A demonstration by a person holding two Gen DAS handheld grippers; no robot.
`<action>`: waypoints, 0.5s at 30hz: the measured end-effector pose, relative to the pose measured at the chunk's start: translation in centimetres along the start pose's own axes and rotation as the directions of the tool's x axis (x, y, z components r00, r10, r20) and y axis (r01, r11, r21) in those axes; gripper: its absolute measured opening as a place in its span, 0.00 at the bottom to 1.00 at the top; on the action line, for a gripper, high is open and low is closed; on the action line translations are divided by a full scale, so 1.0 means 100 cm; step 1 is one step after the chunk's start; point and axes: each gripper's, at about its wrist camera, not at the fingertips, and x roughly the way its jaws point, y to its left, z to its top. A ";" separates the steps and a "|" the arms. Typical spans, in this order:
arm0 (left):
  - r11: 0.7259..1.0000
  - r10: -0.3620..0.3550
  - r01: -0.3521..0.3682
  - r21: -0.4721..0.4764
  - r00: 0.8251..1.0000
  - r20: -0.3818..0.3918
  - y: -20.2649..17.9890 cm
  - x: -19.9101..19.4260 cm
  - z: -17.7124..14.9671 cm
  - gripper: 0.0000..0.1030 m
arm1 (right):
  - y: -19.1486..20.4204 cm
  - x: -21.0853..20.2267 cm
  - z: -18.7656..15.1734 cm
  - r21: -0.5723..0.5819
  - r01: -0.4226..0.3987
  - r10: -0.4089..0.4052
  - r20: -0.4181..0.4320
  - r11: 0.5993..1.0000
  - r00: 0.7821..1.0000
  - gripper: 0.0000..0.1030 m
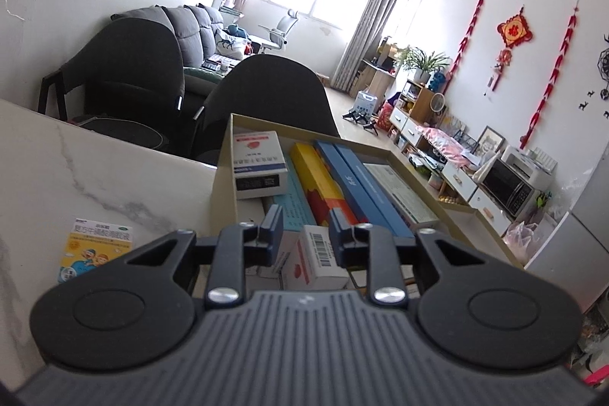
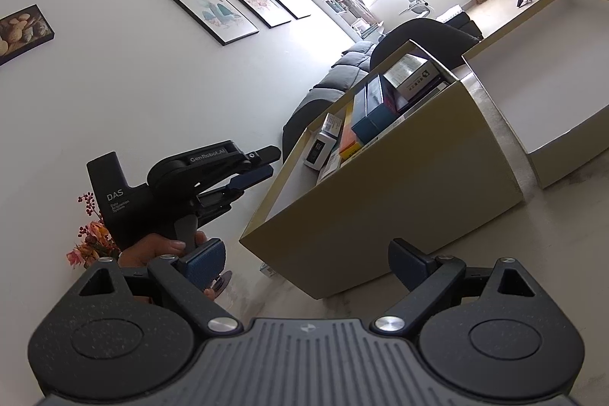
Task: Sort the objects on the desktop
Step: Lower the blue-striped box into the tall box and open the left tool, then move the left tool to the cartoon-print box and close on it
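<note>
Hovering left gripper (image 1: 305, 231) over crowded box (image 1: 224, 155) edge

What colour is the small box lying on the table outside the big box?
Mostly yellow, with a white top edge; left wrist view.

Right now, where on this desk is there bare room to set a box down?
The marble tabletop is bare beyond the yellow medicine box, left of the cardboard box. The empty box lid is free too. The cardboard box itself is crowded with packages.
</note>
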 end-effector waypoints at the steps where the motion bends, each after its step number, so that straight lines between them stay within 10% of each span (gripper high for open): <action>1: 1.000 0.001 -0.001 -0.002 1.000 0.003 0.001 0.002 0.000 0.24 | 0.000 0.001 0.000 -0.001 0.000 0.000 -0.001 1.000 1.000 0.91; 15: 0.994 0.105 -0.102 -0.044 0.992 0.075 0.045 -0.026 0.005 0.31 | 0.002 0.012 0.000 -0.021 -0.005 0.005 -0.017 1.000 1.000 0.91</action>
